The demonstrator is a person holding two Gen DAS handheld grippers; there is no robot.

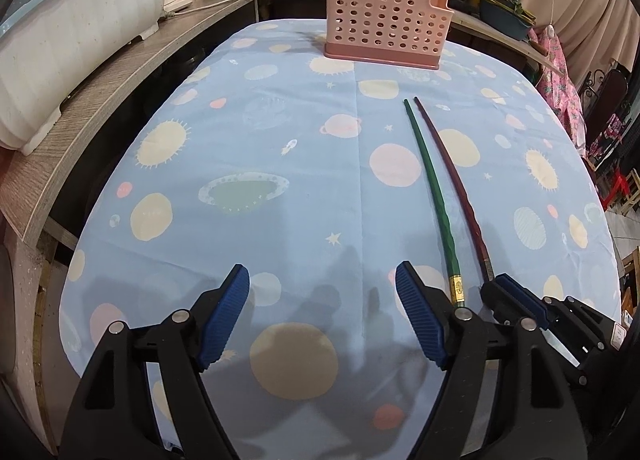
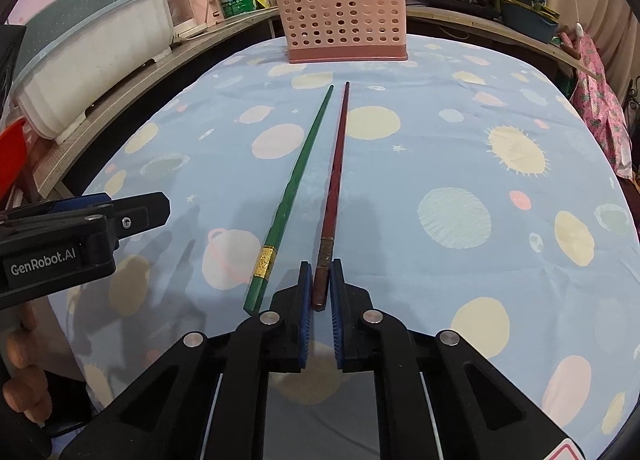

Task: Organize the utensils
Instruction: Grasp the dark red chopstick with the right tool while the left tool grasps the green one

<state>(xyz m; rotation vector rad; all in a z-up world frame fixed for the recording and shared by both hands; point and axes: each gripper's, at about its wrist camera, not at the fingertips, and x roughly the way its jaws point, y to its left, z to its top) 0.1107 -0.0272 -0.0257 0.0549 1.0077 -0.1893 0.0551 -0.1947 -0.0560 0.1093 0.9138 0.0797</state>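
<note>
Near the table's (image 2: 480,139) front edge, the right gripper (image 2: 319,292) pinches the red chopstick's (image 2: 334,187) very end; the chopstick may pivot and slip when lifted, while the left gripper (image 1: 322,320) hangs spread.

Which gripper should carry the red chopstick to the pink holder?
Right. The right gripper is already shut on the red chopstick; the left gripper is open and empty, beside the green chopstick. The pink holder stands ahead.

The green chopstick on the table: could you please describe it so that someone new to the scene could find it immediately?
Start at the pink perforated basket at the far end of the blue planet-print tablecloth. Two long chopsticks lie on the cloth in front of it, side by side. The green chopstick is the left one, with a gold band near its close end, and lies free, while the dark red chopstick is clamped in the right gripper.
</note>
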